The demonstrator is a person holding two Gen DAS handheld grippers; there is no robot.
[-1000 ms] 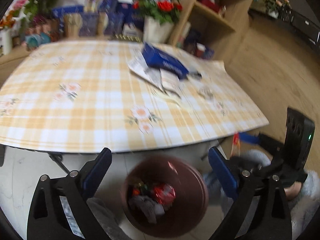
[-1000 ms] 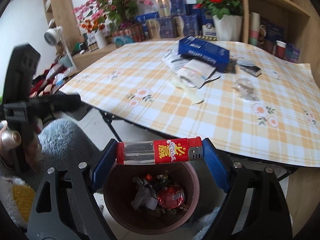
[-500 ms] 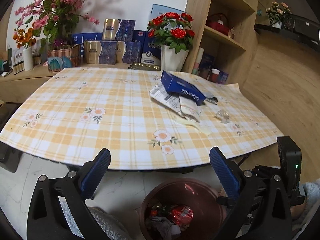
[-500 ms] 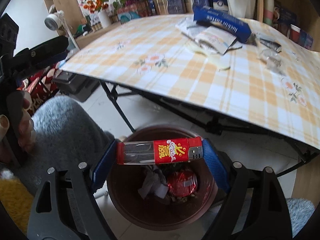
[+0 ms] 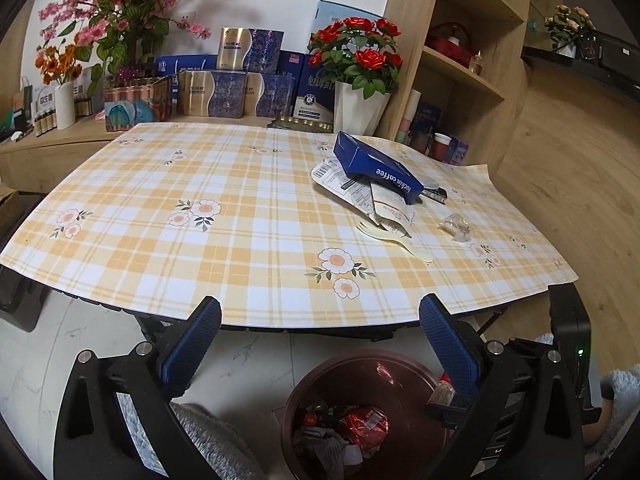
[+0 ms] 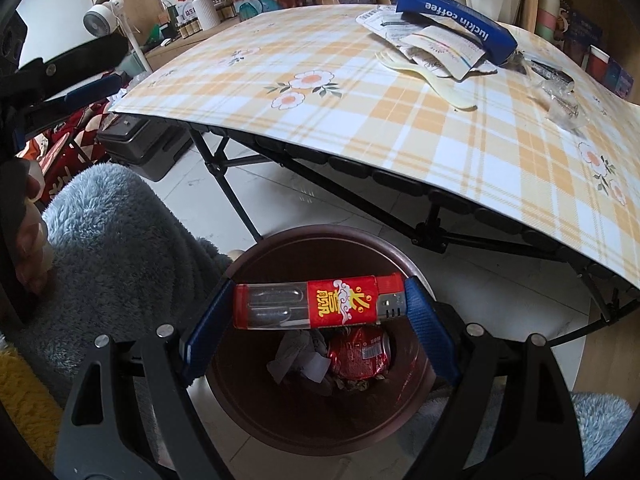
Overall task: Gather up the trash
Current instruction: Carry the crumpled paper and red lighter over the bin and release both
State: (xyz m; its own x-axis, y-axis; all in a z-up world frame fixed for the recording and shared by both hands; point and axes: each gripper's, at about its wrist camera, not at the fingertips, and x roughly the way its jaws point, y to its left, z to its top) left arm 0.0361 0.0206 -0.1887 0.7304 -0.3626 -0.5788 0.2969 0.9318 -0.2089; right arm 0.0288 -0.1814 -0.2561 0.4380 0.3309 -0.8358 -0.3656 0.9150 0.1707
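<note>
While the lighter (image 6: 318,301) sits clamped end to end in my right hand-held gripper (image 6: 316,304), it hangs directly over the bin (image 6: 256,404), not yet dropped. Bin already holds a crushed red can (image 6: 358,354) and paper scraps. My left hand-held gripper (image 5: 320,344) is spread wide, empty. Left on the table (image 5: 240,216): blue box (image 5: 376,168), papers (image 5: 360,194), fork (image 5: 394,240), clear wrapper (image 5: 456,227).
</note>
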